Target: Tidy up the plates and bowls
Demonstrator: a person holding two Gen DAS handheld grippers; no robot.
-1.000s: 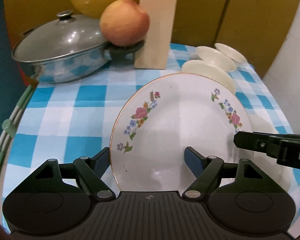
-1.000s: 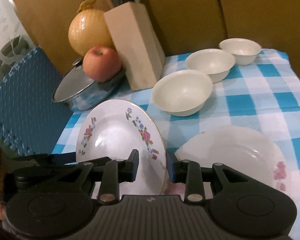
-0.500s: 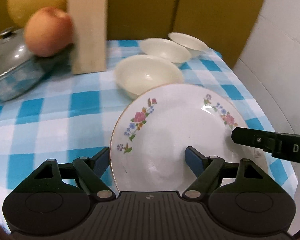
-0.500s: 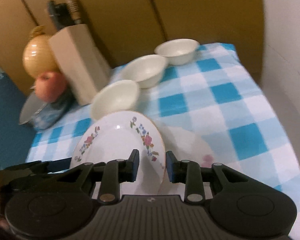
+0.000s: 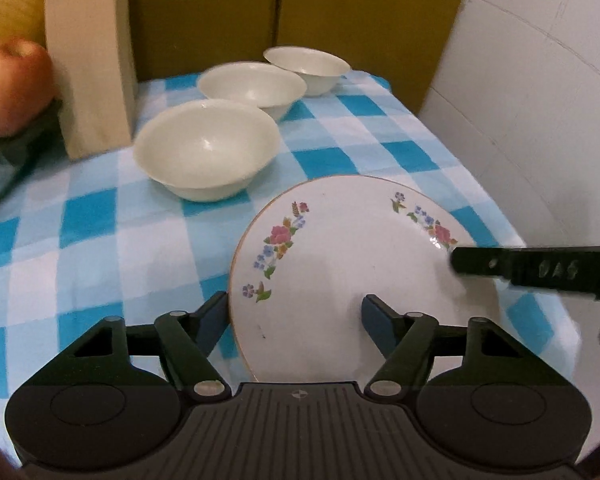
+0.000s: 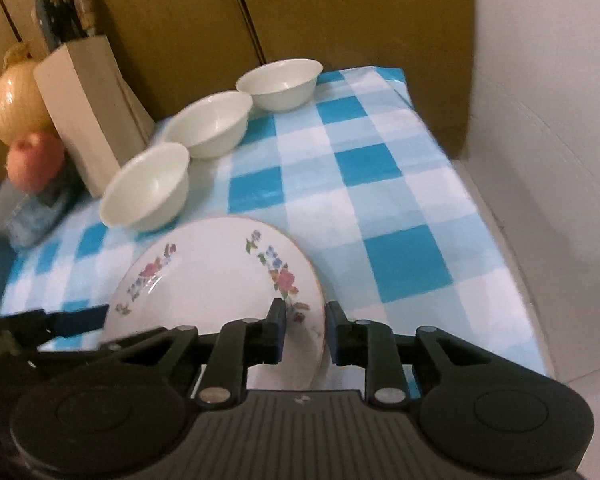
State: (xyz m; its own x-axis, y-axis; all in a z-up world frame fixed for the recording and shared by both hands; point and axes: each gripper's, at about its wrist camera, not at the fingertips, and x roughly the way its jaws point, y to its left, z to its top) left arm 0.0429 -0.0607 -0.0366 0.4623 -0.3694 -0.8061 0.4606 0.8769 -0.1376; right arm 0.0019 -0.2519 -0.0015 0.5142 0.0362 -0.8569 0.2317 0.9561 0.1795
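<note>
A white plate with flower sprays [image 5: 352, 264] is held tilted above the checked cloth; it also shows in the right wrist view [image 6: 208, 280]. My right gripper [image 6: 306, 330] is shut on its right rim. My left gripper [image 5: 296, 320] is open, one finger on each side of the plate's near edge; I cannot tell if they touch it. Three cream bowls stand in a row behind: near [image 5: 206, 152], middle [image 5: 254, 86], far [image 5: 306, 66]. The second plate seen earlier is hidden.
A knife block [image 5: 90, 56] stands at the back left, with an apple [image 5: 12, 84] and a yellow gourd [image 6: 14, 106] beside it. A white wall [image 5: 540, 120] borders the table on the right. The table's right edge [image 6: 496, 240] is close.
Both grippers carried the flowered plate to the right, away from the pot and towards the table's right edge. The second plate dropped out of view under it.
</note>
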